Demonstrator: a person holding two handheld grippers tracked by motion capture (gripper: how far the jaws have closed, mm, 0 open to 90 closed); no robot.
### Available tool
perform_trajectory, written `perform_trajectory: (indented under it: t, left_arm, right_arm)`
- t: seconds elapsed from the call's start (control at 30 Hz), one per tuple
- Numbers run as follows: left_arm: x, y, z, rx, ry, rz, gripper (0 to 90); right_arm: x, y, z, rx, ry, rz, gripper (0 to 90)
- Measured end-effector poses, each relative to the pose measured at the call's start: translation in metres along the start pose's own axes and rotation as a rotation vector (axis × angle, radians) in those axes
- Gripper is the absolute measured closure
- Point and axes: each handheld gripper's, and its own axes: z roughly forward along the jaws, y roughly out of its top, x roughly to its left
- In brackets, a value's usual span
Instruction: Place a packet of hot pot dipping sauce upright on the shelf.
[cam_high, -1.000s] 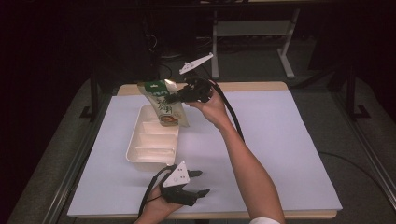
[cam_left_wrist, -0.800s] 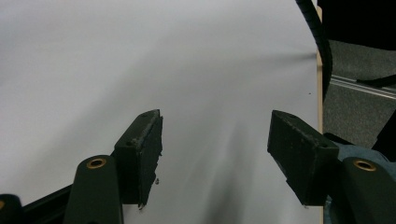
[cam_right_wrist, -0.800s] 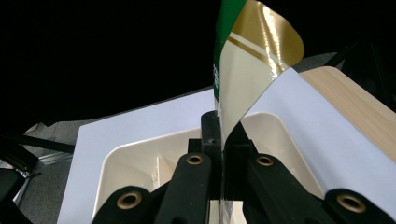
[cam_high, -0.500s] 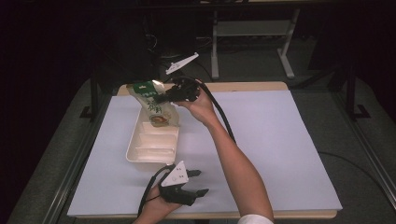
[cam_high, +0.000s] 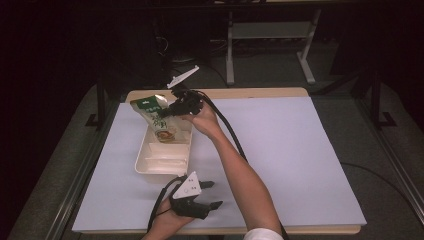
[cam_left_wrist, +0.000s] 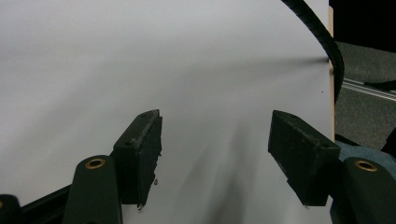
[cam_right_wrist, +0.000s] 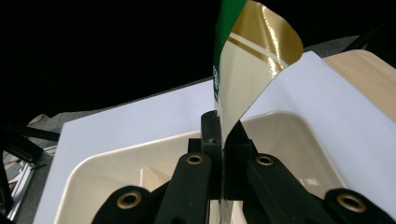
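The right gripper (cam_high: 167, 111) has its fingers clenched on the edge of a green-and-gold snack pouch (cam_high: 156, 116); the pouch hangs above the far end of the cream divided tray (cam_high: 162, 165), its lower end reaching into the tray. Risk: the grip covers only a thin foil margin; the glossy film may slip out, and the pouch may swing past the tray rim onto the tabletop (cam_high: 290, 150). The left gripper (cam_high: 209, 195) rests near the tray's near end, fingers (cam_left_wrist: 142, 154) released and grasping nothing; the tray is unbraced and may shift if struck.
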Motion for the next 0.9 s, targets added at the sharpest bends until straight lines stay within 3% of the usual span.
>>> perform_trajectory:
  t: [0.27,0.57,0.9]
  left_arm:
    - [0.001,0.000,-0.002,-0.006,0.006,-0.004,34.2]
    - [0.001,0.000,0.000,0.003,0.008,-0.004,32.7]
    - [0.001,0.000,0.000,-0.002,0.010,-0.007,32.5]
  right_arm:
    - [-0.006,-0.012,0.013,-0.005,0.010,0.031,89.5]
    - [-0.012,-0.027,0.006,0.004,0.002,0.061,88.2]
    - [-0.019,-0.039,0.000,0.038,-0.037,0.090,85.5]
